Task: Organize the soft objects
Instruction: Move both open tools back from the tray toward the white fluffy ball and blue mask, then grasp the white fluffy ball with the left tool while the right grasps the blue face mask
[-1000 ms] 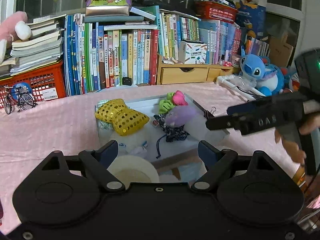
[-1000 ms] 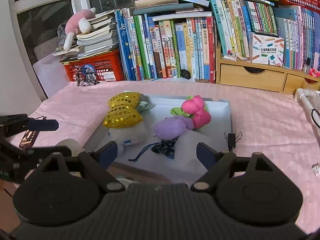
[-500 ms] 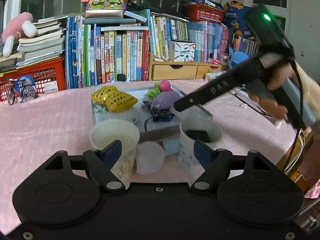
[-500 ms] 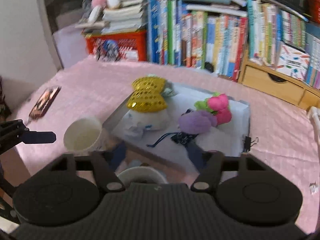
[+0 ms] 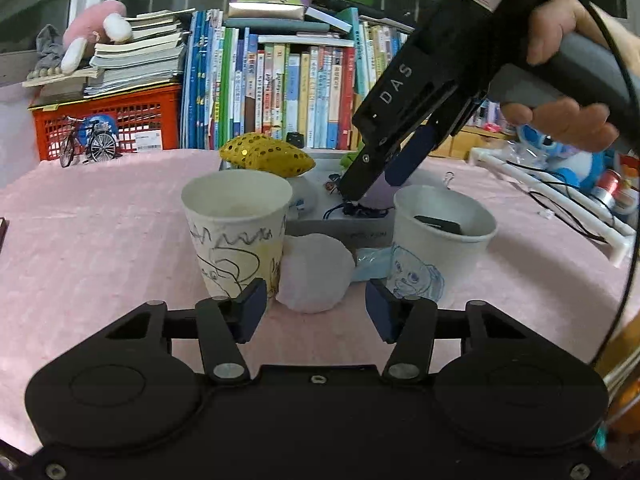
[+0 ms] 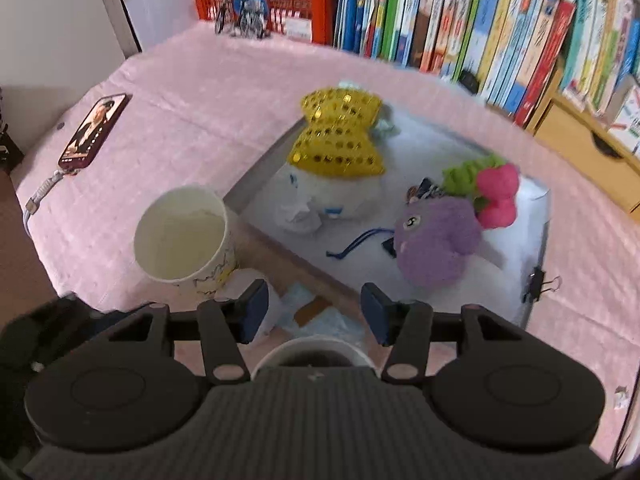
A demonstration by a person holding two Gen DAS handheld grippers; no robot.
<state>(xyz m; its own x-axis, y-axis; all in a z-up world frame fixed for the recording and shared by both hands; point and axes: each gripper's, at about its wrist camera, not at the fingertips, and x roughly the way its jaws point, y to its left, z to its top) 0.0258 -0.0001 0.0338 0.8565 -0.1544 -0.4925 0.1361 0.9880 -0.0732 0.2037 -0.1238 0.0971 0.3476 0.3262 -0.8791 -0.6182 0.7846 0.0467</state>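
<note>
While both jaws gape empty, right gripper (image 5: 362, 196) hides purple plush (image 6: 436, 240).

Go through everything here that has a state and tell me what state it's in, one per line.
left gripper: open, holding nothing
right gripper: open, holding nothing
scribbled paper cup: upright, empty
face paper cup: upright, dark object inside
white tray: holds the soft toys
purple plush: lying in tray
gold sequin bow: resting on white plush
phone: screen lit
</note>
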